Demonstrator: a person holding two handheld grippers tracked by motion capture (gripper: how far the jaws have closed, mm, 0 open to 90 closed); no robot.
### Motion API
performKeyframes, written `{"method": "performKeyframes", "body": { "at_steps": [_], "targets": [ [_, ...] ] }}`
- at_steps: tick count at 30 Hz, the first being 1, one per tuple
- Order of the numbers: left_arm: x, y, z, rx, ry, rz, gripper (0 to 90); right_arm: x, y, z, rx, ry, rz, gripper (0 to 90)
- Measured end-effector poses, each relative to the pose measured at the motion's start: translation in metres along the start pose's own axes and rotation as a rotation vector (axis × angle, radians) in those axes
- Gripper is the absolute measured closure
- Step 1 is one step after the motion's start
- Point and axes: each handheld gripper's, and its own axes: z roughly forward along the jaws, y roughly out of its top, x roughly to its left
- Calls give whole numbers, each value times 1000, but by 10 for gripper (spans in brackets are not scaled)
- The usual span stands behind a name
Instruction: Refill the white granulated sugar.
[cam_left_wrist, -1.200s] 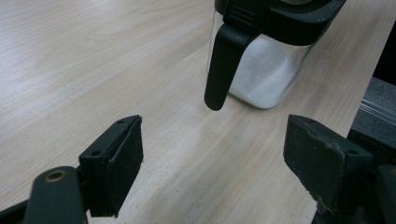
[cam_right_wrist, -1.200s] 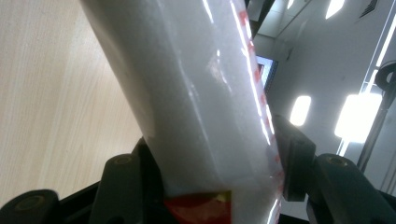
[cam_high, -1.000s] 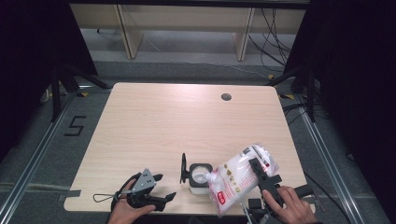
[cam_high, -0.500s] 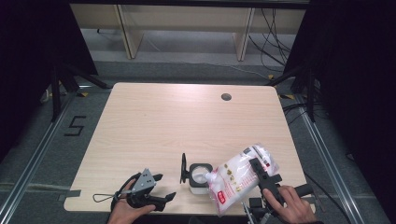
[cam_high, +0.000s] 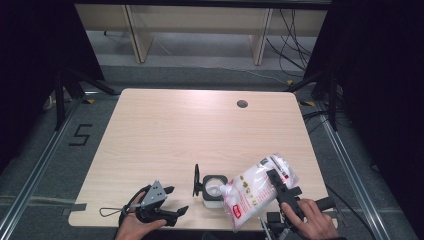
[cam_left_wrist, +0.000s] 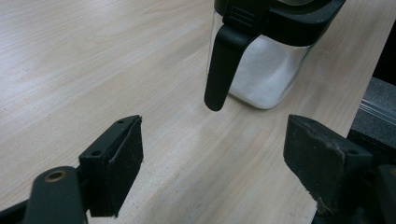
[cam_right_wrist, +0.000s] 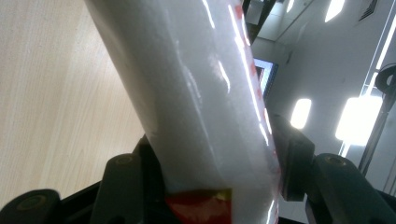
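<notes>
A clear bag of white powder (cam_high: 252, 191) with red print is tilted, its open corner over the mouth of a small square glass jar (cam_high: 215, 189) near the table's front edge. My right gripper (cam_high: 280, 187) is shut on the bag (cam_right_wrist: 205, 107), both pads pressing its sides. The jar (cam_left_wrist: 261, 70) has a black top, holds white powder and has a black flip lid (cam_high: 196, 181) standing open at its left side (cam_left_wrist: 224, 65). My left gripper (cam_high: 172, 201) rests open on the table to the left of the jar, nothing between its jaws.
The light wooden table (cam_high: 190, 135) has a round cable hole (cam_high: 242, 104) at the back right. Dark floor with rails lies on both sides. A wooden frame and cables stand behind the table.
</notes>
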Motion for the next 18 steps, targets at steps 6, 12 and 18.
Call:
{"method": "performKeyframes", "body": {
  "at_steps": [6,12,18],
  "targets": [
    [0,0,0,0,-1,-1,194,0,0,0,-5,0,0,495],
    [0,0,0,0,-1,1,194,0,-1,0,8,20,7,496],
    [0,0,0,1,-1,2,195,0,-1,0,2,12,8,496]
  ]
}}
